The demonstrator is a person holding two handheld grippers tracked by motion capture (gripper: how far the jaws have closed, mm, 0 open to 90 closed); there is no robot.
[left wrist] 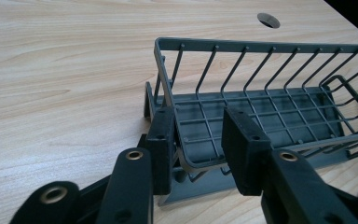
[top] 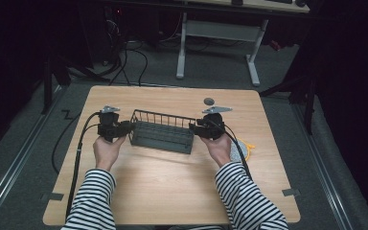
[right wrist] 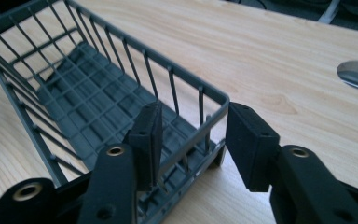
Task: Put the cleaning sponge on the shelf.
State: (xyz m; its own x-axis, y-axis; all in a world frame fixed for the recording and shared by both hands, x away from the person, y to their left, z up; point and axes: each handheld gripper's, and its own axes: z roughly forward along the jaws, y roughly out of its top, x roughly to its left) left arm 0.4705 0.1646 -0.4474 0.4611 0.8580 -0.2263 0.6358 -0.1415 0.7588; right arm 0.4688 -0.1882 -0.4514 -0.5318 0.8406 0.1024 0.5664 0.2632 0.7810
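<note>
The left tool (left wrist: 200, 154) straddles one short end wall of the rack (top: 162, 132), one pad inside and one outside, jaws still parted with a gap showing. The right tool (right wrist: 196, 140) stands the same way at the opposite end, open, not yet pinching. The rack, a dark wire basket on a tray base, sits mid-bench (top: 172, 191). It looks light and stiff, though the thin wires may flex and slip; the thicker top rim at each end seems the surest hold, lifted evenly from both sides.
</note>
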